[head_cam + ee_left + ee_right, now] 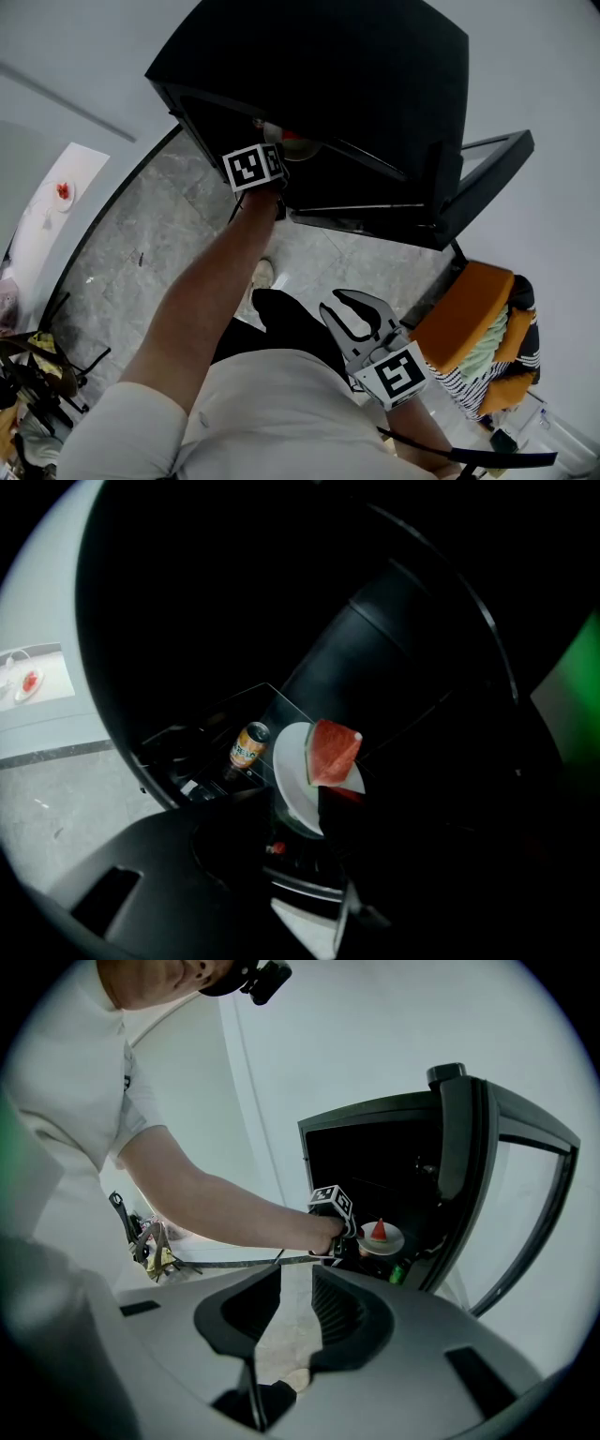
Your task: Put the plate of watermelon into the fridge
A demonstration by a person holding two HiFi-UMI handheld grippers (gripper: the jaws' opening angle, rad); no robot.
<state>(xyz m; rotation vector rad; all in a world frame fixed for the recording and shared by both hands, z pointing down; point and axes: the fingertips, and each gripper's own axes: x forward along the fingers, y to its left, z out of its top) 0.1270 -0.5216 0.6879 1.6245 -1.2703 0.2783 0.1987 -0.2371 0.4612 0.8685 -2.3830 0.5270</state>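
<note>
The inside of the black box-shaped fridge (356,84) is nearly all shadow, and what the round white plate (292,772) rests on cannot be made out. In the head view the fridge's top hides most of the plate. It carries one red watermelon wedge (335,750) with a green rind, standing point-up, and sits inside the fridge near an orange drink can (248,745). The bare left arm reaches straight into the compartment. The left claw (352,1244) stands wide, with the plate's near rim between its jaws. The right claw (360,309) hangs by the person's waist, wide and empty
</note>
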